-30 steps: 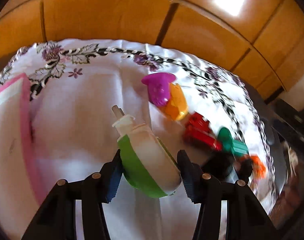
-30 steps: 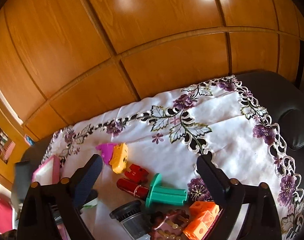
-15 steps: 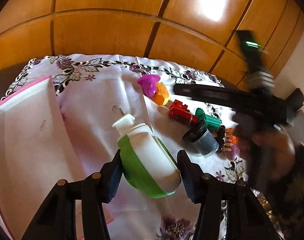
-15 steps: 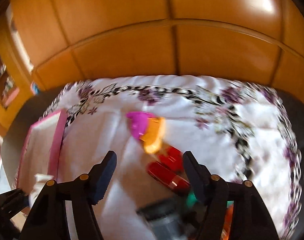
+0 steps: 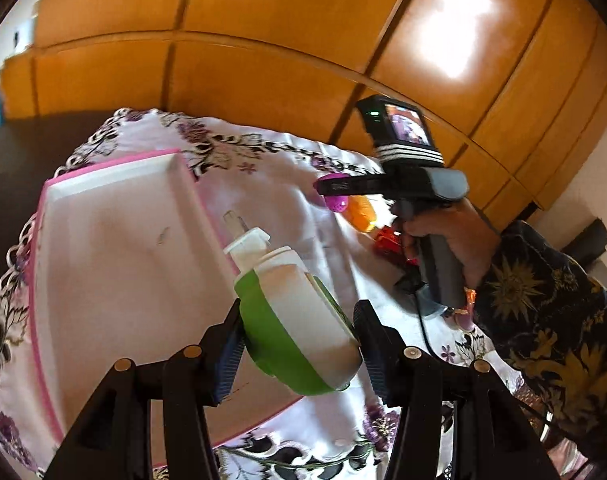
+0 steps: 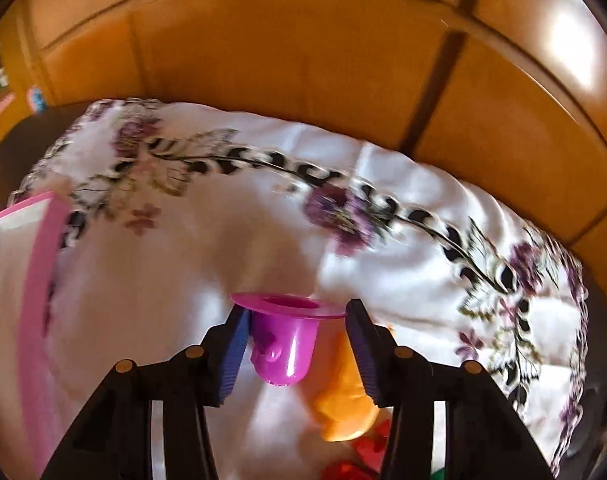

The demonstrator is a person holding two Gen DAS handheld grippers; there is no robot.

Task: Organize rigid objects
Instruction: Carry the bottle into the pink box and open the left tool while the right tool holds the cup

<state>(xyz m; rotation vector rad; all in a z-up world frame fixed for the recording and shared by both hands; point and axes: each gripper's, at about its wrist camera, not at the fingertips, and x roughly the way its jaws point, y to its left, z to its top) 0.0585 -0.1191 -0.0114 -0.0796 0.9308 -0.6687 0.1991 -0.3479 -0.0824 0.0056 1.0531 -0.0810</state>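
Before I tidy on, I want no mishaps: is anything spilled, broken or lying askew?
No spills or damage show. The purple cup lies on its side against the orange piece, between the right gripper's pads.

- Bottle (image 5: 299, 312): white with a green side and a white nozzle cap; tilted, nozzle pointing up and away; held above the tray's right edge.
- Tray (image 5: 115, 264): white, pink-rimmed, rectangular; lies on the cloth at left.
- Purple cup (image 6: 283, 340): flanged, on its side.
- Orange piece (image 6: 343, 404): touching the cup's right side.
- Red piece (image 5: 387, 240): partly hidden.
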